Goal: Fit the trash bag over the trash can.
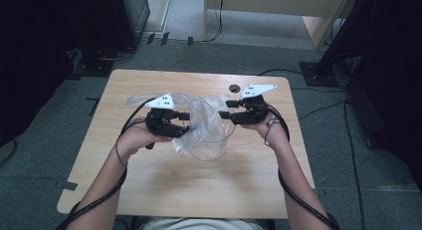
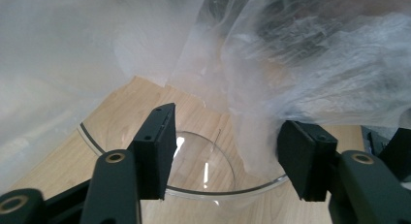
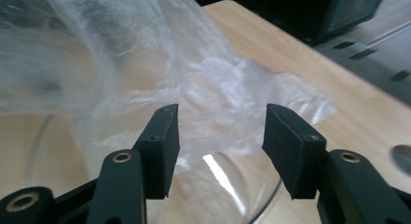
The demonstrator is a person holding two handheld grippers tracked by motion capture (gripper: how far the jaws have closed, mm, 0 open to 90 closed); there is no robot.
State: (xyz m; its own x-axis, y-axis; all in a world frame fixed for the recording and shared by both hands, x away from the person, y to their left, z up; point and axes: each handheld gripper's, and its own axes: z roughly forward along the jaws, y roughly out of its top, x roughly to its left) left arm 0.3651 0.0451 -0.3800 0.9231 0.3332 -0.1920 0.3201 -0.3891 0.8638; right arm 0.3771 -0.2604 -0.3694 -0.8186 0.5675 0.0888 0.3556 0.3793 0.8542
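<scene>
Your left gripper (image 1: 188,116) and right gripper (image 1: 223,110) at frame centre, jaws spread, flanking the plastic bag (image 1: 204,118) over the glass bowl (image 1: 211,149), nothing pinched.

No readable text, labels or signs.

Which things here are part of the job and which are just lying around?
Part of the job: clear plastic bag, glass bowl, left gripper, right gripper, both open.

Just around: table, cables on the floor.
</scene>
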